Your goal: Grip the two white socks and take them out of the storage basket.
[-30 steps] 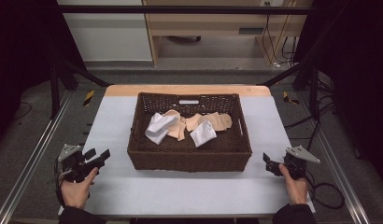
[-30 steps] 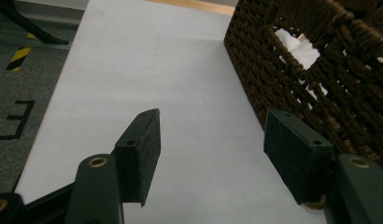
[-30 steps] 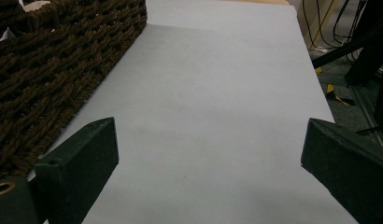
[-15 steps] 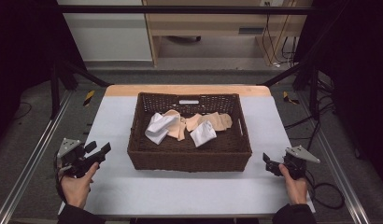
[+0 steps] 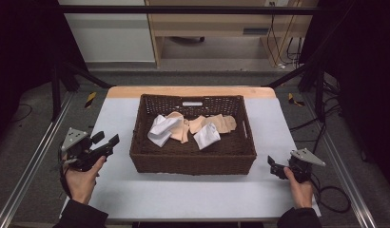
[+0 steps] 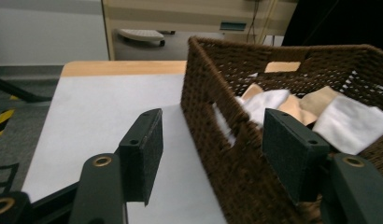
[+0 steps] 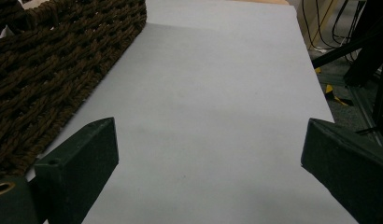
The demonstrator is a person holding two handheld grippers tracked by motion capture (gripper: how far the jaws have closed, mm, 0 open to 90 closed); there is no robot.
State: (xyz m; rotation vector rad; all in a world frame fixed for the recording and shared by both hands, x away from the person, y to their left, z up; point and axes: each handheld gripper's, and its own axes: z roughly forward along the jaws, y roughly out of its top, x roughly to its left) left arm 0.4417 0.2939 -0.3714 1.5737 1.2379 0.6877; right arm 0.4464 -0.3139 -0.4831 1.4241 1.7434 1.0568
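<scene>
Fingers of both grippers, left (image 5: 106, 142) and right (image 5: 274, 167), are held wide apart and empty beside the basket (image 5: 193, 159); a reach for a cloth (image 5: 162, 129) is probably called for next.

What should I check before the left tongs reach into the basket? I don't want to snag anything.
1. Left tongs open: ok.
2. Left tongs empty: ok.
3. Path in: not ok, basket wall stands between the jaws.
4. Cloths lying loose in the basket: ok.
5. Right tongs open, parked on the mat beside the basket: ok.
6. How the cloths overlap underneath: cannot tell.
</scene>
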